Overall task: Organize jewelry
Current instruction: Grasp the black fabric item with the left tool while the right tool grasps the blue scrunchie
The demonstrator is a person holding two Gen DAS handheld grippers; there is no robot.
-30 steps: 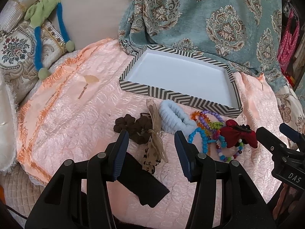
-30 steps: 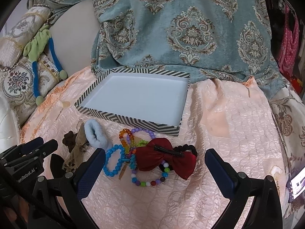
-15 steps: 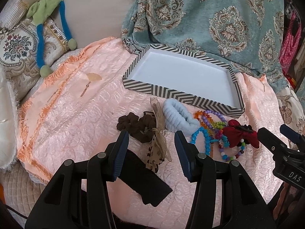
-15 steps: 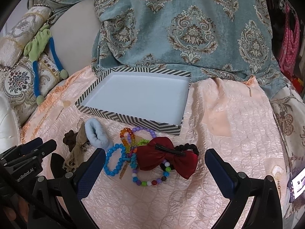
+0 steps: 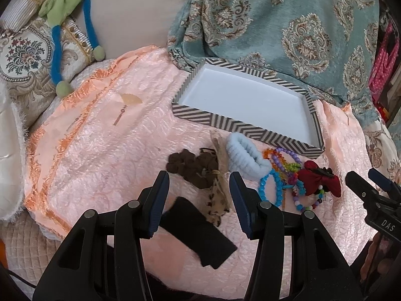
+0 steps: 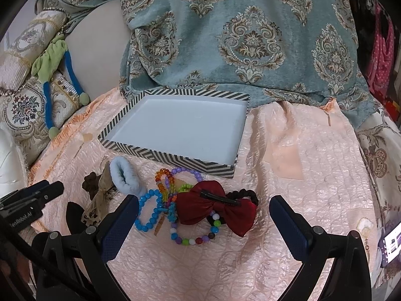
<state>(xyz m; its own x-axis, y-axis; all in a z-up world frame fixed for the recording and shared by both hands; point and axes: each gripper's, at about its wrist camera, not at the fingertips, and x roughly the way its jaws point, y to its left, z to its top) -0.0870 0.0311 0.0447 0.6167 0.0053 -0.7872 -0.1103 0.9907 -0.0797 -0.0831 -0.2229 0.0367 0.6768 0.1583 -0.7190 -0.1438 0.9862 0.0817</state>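
Observation:
An empty white tray with a zigzag-striped rim (image 5: 240, 123) (image 6: 175, 159) lies on the peach quilt. In front of it lie a brown scrunchie (image 5: 193, 166), a leopard-print ribbon (image 5: 218, 195), a light blue scrunchie (image 5: 246, 156) (image 6: 124, 175), bead bracelets (image 5: 273, 188) (image 6: 147, 213) and a red bow clip (image 5: 319, 179) (image 6: 215, 207). A black band (image 5: 200, 230) lies nearest. My left gripper (image 5: 199, 198) is open above the brown scrunchie and ribbon. My right gripper (image 6: 204, 223) is open wide around the bow and bracelets.
A teal patterned blanket (image 6: 238, 37) hangs behind the tray. Embroidered cushions and a green-and-blue soft toy (image 5: 60, 17) sit at the left. The quilt's orange fringe edge (image 5: 45, 175) drops off at the left. A phone screen (image 6: 391, 243) shows at far right.
Both grippers have drawn slightly forward and left; the items sit a little farther right in the left view. Jaws unchanged, nothing taken hold of.

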